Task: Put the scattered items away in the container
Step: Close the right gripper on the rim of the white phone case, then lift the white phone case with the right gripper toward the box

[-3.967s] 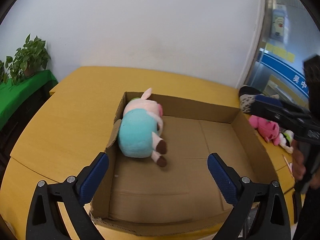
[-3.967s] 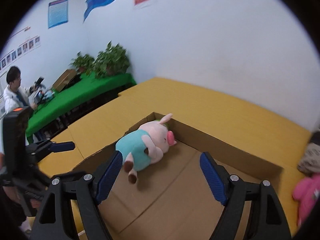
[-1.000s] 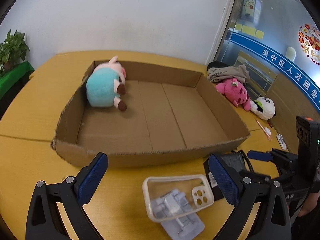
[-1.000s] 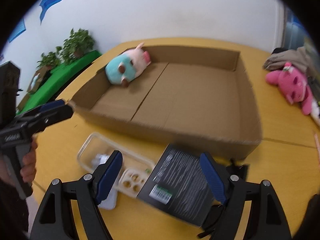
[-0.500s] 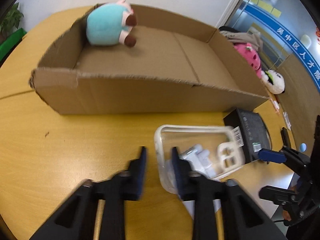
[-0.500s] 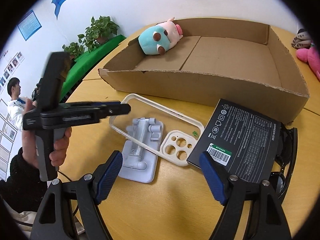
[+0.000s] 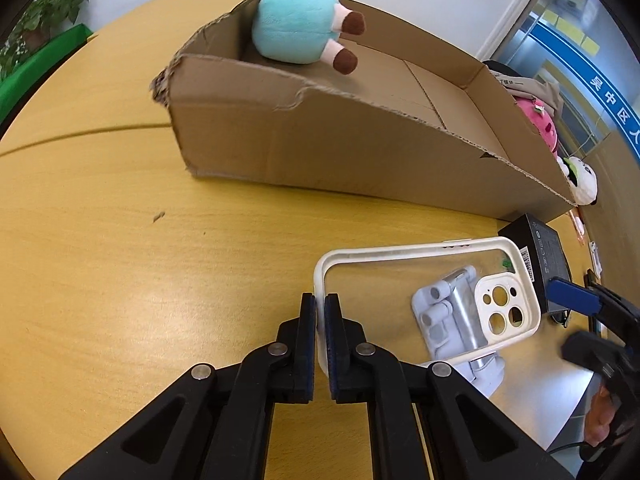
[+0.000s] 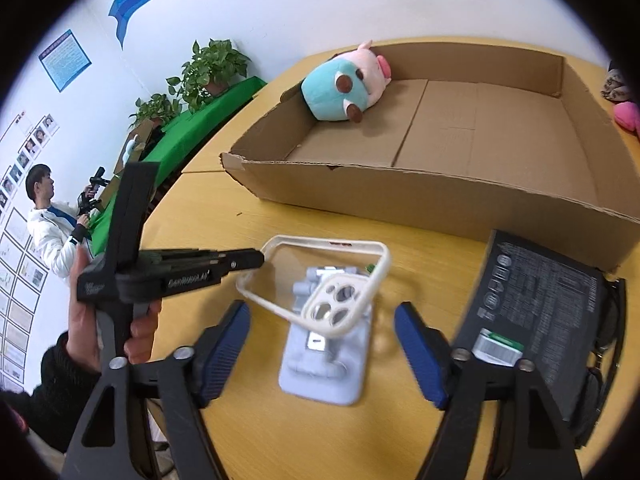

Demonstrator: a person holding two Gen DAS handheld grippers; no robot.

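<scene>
My left gripper (image 7: pixel 320 312) is shut on the rim of a clear phone case with a white edge (image 7: pixel 508 308) and holds it tilted a little above the table; it also shows in the right wrist view (image 8: pixel 340 304). A grey phone stand (image 8: pixel 326 364) lies on the table under the case. My right gripper (image 8: pixel 322 344) is open, its jaws on either side of the stand. The open cardboard box (image 7: pixel 360 148) stands behind, with a teal and pink pig plush (image 7: pixel 304 32) in its far left corner.
A black box (image 8: pixel 540 320) lies right of the stand, over black sunglasses (image 8: pixel 604 364). A pink plush (image 7: pixel 540 126), a panda plush (image 7: pixel 580 180) and a folded cloth (image 7: pixel 528 88) lie right of the cardboard box. A person stands beyond the table's left.
My left gripper closed on the phone case's rim and lifted it off the table. My right gripper came lower and closer over the phone stand.
</scene>
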